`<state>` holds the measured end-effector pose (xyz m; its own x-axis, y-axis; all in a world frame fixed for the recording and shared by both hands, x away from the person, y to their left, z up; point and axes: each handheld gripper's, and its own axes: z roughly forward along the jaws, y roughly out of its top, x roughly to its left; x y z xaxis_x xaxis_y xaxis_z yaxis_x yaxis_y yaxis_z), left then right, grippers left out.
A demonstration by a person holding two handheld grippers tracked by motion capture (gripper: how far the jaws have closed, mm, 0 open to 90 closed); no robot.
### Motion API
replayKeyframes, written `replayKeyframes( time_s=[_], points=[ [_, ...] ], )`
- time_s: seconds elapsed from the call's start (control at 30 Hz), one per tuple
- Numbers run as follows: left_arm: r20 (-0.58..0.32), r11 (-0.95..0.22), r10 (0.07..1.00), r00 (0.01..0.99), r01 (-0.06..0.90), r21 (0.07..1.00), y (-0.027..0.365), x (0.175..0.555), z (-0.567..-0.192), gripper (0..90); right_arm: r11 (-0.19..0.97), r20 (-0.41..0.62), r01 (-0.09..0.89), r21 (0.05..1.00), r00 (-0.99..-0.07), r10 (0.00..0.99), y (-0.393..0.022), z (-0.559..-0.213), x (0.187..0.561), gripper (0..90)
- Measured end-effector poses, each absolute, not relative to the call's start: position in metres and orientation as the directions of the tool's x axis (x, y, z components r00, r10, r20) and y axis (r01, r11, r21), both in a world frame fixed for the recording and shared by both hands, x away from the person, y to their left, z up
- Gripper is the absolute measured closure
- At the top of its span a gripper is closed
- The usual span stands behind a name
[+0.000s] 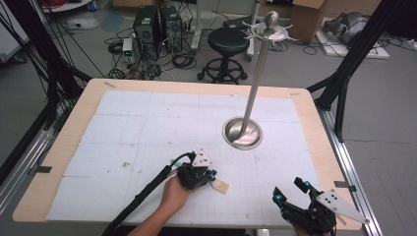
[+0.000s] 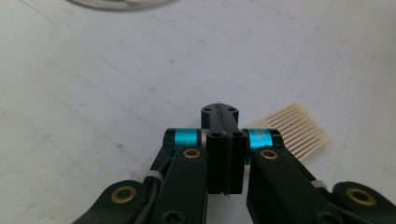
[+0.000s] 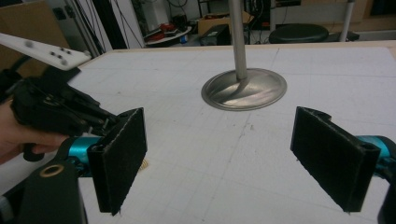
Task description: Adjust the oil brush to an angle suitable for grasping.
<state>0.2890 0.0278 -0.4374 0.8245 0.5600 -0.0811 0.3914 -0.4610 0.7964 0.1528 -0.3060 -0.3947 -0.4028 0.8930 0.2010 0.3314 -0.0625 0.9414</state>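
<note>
The counter (image 1: 64,147) is covered by a white gridded mat (image 1: 147,123), with a tall metal stand (image 1: 248,105) on its round base right of centre. My left hand-held gripper (image 1: 209,181) lies low over the near middle, jaws pressed together and pinching a small wooden comb (image 2: 299,130). My right hand-held gripper (image 1: 290,191) waits at the near right, jaws spread, nothing between them. I judge the carrying step is in hand; next calls for bringing the comb to the stand. The comb lies flat, long axis across the jaws, teeth pointing away to the right.
</note>
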Motion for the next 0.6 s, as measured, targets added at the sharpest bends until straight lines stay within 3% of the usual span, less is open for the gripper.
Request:
replayKeyframes(
  time_s=[0.13, 0.23, 0.3, 0.4, 0.6],
  points=[
    [-0.063, -0.405, 0.627, 0.777, 0.394, 0.825, 0.058, 0.293, -0.426, 89.6, -0.072, 0.205, 0.327, 0.942, -0.395, 0.895, -0.308, -0.395, 0.152, 17.3],
    [-0.005, -0.382, 0.736, 0.676, 0.422, 0.822, 0.108, 0.305, -0.419, 89.6, -0.075, 0.209, 0.327, 0.942, -0.396, 0.894, -0.308, -0.395, 0.152, 17.3],
    [-0.028, -0.344, 0.776, 0.63, 0.46, 0.819, 0.13, 0.31, -0.42, 89.6, -0.075, 0.209, 0.329, 0.942, -0.395, 0.894, -0.307, -0.394, 0.152, 17.3],
    [-0.035, -0.349, 0.782, 0.622, 0.484, 0.802, 0.146, 0.308, -0.425, 89.6, -0.073, 0.206, 0.328, 0.942, -0.395, 0.895, -0.306, -0.394, 0.152, 17.3],
    [-0.077, -0.358, 0.729, 0.68, 0.475, 0.804, 0.141, 0.295, -0.437, 89.6, -0.072, 0.203, 0.324, 0.943, -0.392, 0.897, -0.307, -0.394, 0.152, 17.2]
  ],
)
